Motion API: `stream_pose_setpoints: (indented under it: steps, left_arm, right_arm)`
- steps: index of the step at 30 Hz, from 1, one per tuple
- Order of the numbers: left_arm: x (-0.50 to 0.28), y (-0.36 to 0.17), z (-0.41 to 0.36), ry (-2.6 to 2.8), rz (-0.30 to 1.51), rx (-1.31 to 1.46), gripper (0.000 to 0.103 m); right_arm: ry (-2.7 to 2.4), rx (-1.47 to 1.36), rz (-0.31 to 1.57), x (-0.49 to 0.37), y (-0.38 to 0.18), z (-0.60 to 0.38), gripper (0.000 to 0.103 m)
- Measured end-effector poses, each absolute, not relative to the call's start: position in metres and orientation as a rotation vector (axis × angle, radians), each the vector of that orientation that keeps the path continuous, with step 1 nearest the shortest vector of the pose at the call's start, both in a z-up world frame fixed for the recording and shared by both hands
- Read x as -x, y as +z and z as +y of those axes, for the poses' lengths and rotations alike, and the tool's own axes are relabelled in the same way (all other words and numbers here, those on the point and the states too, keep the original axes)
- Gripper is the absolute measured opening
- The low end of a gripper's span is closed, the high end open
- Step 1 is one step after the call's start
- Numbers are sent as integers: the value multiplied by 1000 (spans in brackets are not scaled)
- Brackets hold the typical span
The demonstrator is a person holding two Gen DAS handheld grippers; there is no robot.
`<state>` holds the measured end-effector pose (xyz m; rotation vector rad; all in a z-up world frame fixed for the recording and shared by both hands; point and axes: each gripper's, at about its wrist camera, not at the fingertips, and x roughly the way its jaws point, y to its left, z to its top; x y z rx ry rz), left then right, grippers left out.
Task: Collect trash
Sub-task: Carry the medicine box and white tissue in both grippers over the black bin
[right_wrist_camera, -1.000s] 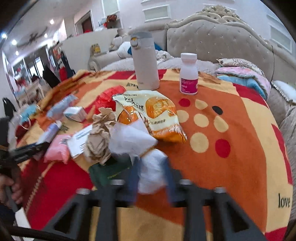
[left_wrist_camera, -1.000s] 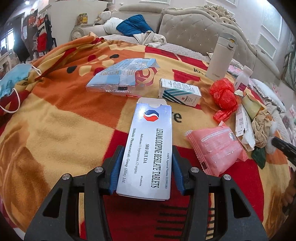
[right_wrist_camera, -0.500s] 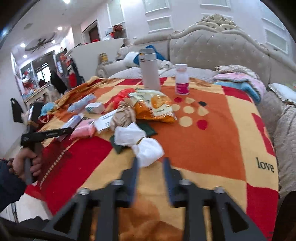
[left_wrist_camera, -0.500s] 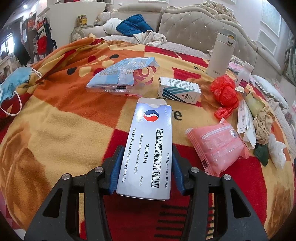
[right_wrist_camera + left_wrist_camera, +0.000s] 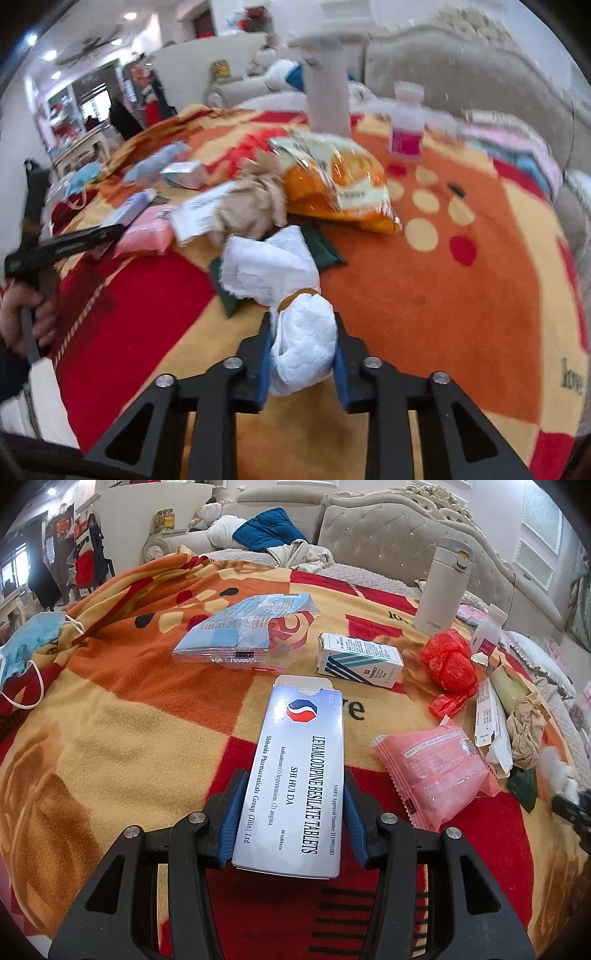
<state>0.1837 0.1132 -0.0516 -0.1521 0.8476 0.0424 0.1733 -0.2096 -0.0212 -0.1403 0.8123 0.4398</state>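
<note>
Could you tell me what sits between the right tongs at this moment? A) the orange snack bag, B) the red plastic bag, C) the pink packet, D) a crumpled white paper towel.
D: in the right wrist view a crumpled white paper towel lies between the blue pads of the right tongs, which are closing on it, while the orange snack bag lies farther back on the blanket.

Left gripper [image 5: 291, 812] fingers clamped on tablet box [image 5: 299, 775], right gripper [image 5: 301, 354] fingers closing around tissue wad [image 5: 303, 339]
</note>
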Motion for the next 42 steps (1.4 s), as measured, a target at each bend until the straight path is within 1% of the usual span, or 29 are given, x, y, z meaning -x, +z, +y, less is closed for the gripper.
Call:
stream_pose_setpoints:
  steps: [6,11,16,25,30,33,37,42]
  left_arm:
    - [-173,-46,110,33,816,134,47]
    - [-138,-30,86,-1,778,152,47]
    - [-126,-8,42,-38,762,146,47]
    - [-126,30,-49,-148,731,32,47]
    - [-134,51,-89,-159,722,54,47]
    - [-138,54,-114,-144,723,61,47]
    - [-143,42,-152,-117,757,49,47]
    - [-140,29,-180,-126,762,-59,47]
  right_arm:
    - [416,103,738,-115,-1,-245,25]
    - [378,-9,698,-69,-7,-280,25]
    - [337,-4,677,-60,1,-291,25]
    - [272,-48,638,-48,8,-318,26]
    - [235,-74,607,-37,15,-336,26]
    - [215,-88,587,-29,18,-346,26]
    - [175,-106,571,-19,22,-361,26]
    - [111,-129,565,-7,22,-383,26]
